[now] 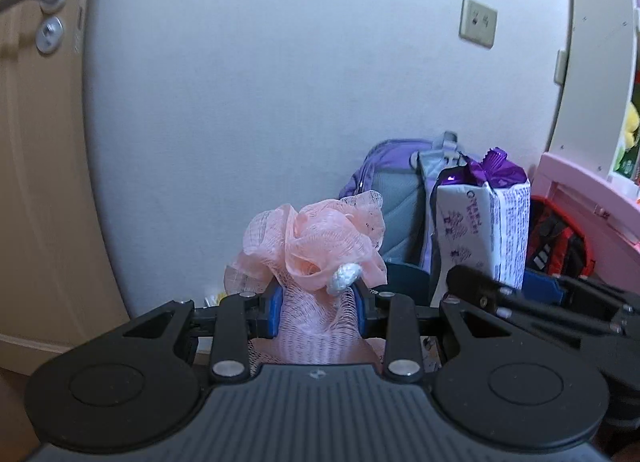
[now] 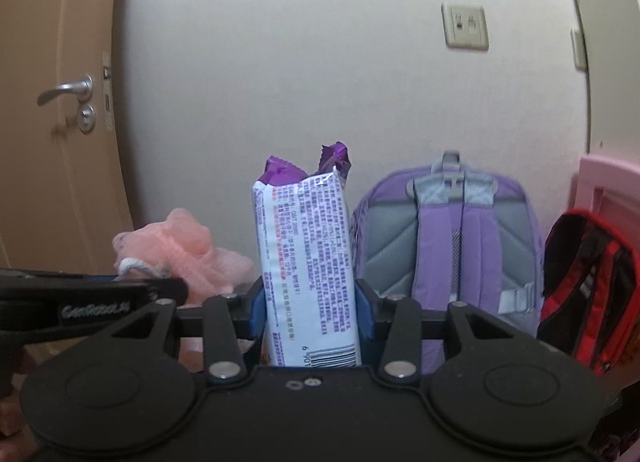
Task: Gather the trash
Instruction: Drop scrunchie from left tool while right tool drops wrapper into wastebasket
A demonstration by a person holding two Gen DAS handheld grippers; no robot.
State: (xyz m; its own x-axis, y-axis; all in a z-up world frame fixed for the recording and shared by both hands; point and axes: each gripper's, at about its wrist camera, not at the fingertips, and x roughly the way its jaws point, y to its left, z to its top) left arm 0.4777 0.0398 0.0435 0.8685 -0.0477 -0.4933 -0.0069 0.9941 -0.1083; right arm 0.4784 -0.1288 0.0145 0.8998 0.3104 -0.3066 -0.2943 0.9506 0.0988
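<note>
My left gripper [image 1: 318, 312] is shut on a pink mesh bath sponge [image 1: 316, 250] with a white cord loop, held up in the air. The sponge also shows at the left of the right wrist view [image 2: 180, 254]. My right gripper [image 2: 312, 312] is shut on a white and purple snack wrapper [image 2: 306, 258], held upright with its torn purple top up. The wrapper also shows in the left wrist view [image 1: 482, 234], to the right of the sponge, with the right gripper's black body below it. The two grippers are side by side, close together.
A purple and grey backpack [image 2: 452, 238] leans on the wall ahead. A red and black backpack [image 2: 584, 286] stands to its right beside pink furniture [image 2: 604, 186]. A wooden door [image 2: 48, 122] with a metal handle is at the left. A wall socket [image 2: 466, 24] is above.
</note>
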